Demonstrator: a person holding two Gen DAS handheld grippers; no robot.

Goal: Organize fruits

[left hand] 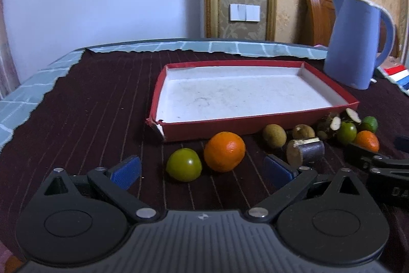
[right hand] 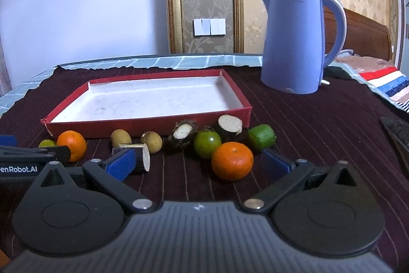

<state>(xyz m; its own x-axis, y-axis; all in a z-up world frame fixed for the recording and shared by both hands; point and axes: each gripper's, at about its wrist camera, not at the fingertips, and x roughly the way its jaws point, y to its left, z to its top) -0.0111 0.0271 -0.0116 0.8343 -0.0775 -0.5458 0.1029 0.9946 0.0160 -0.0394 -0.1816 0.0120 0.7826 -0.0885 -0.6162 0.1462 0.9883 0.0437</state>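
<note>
1. Across the whole scene lies a dark striped cloth covering the surface, with a pale checked cloth showing at its far and left edges.
2. Toward the back right stands a blue kettle, upright, well apart from the fruit.
3. Mid-surface sits a red tray with a white floor; nothing lies in it.
4. Both claws hover low at the near edge. The left claw is spread wide, with a green fruit and an orange just ahead between its fingers. The right claw is likewise spread wide, a second orange just ahead of it.
5. All fruit lies in a row along the tray's near wall, outside it. Beside the second orange are a round green fruit and a green chunk.
6. A dark cut cylinder lies on its side near the right claw's left finger.
7. Two brown fruits sit close to the tray wall, and two dark cut pieces with white faces lie to their right.
</note>
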